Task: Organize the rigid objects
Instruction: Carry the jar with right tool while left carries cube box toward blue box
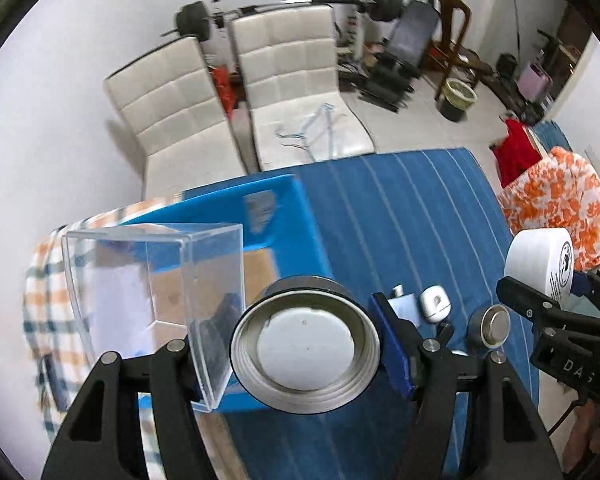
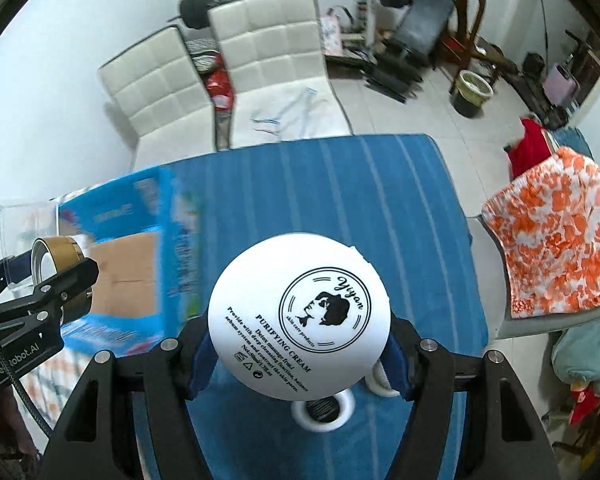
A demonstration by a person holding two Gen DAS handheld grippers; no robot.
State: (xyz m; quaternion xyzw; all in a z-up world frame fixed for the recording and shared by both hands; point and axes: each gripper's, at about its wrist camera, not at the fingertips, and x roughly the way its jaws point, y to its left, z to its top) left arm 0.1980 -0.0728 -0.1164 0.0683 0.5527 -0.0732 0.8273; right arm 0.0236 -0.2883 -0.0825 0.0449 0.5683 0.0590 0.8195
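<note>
Farthest left, beyond the left tongs (image 1: 306, 354), stands a clear plastic box (image 1: 152, 280) at the near edge of an open blue carton (image 1: 284, 216); its thin walls look stiff but easily scuffed and likely to crack under a hard squeeze, so it would best be taken across two opposite walls near a corner. The left tongs are clamped on a round metal lid (image 1: 306, 344), its open threaded side facing the camera and the blue pads pressing on its rim from either side. The lid is held off the counter (image 1: 400, 208), in front of the carton. It looks light and rigid, and its smooth curved rim is likely slippery, so the hold across the full width seems the safest one. Just right of those tongs, on the striped blue cloth, lie a small white case (image 1: 434, 304) and a small round tin (image 1: 494, 326), both compact and hard, probably easy to pinch across their width. Farther right, the right tongs (image 2: 298, 346) are clamped on a white cream jar (image 2: 299, 322), gripped across its round side wall with its printed flat face toward the camera, well clear of the counter. The jar looks stiff, smooth and heavier than the lid if full, so a hold on the middle of its wall should keep it from tipping. Beneath these tongs white rings (image 2: 324, 408) lie on the cloth.
</note>
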